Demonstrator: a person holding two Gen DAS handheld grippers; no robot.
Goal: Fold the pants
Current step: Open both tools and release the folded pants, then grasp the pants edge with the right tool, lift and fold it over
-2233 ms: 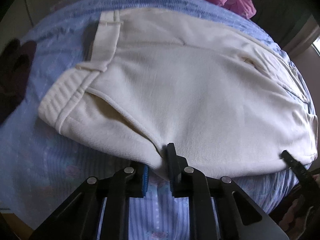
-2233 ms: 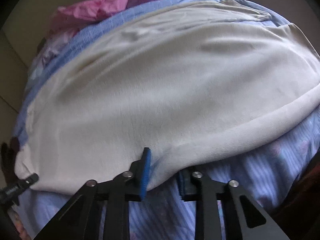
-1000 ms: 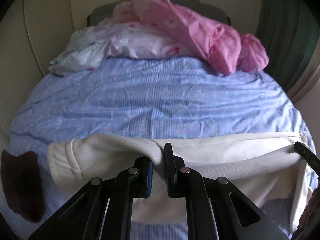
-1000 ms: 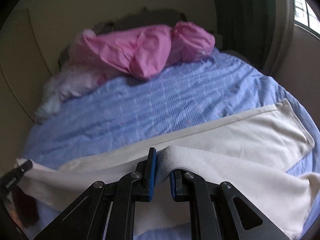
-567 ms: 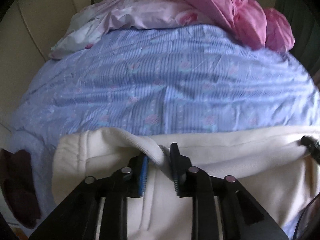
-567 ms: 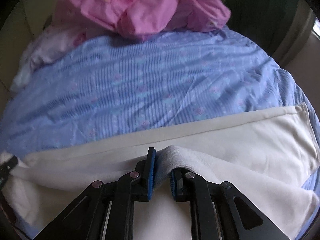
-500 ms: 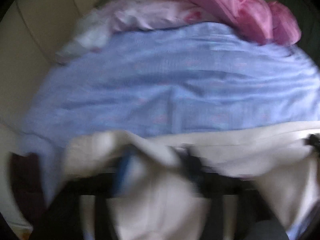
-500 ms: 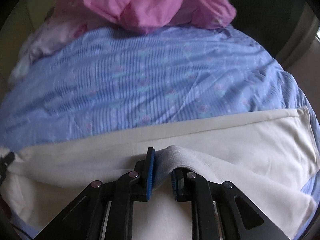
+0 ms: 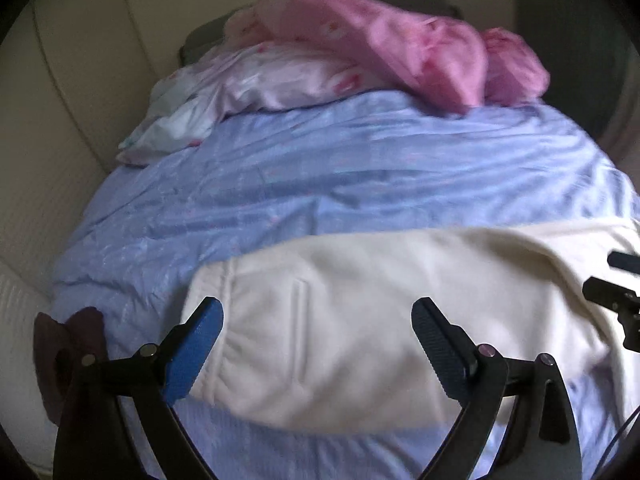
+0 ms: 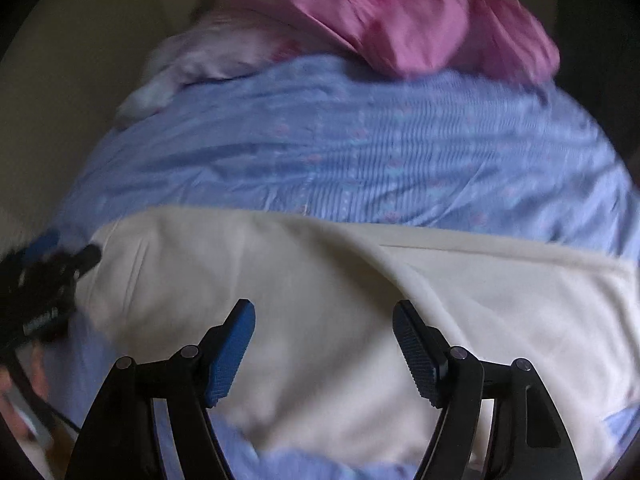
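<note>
The cream pants point(image 9: 360, 300) lie folded flat across the near part of the blue bedspread point(image 9: 340, 184), with the ribbed waistband point(image 9: 212, 280) at the left end. My left gripper point(image 9: 316, 316) hovers over the waist end, its jaws opening wide, with the cloth below them and not pinched. In the right wrist view the pants point(image 10: 320, 272) run to the right, one layer lying over the other. My right gripper point(image 10: 324, 320) is above them, its jaws opening and holding nothing. Each gripper shows at the other view's edge: the right gripper point(image 9: 616, 292) and the left gripper point(image 10: 52, 268).
Crumpled pink bedding point(image 9: 420, 48) and a pale pillow point(image 9: 240, 84) are piled at the far end of the bed. A dark brown object point(image 9: 68, 344) lies at the left by the bed's edge. A beige wall point(image 9: 72, 92) runs along the left.
Both grippers held a raised fold of the pants and carried it toward the near side. Both have let go and spread their jaws, and the pants now lie folded flat.
</note>
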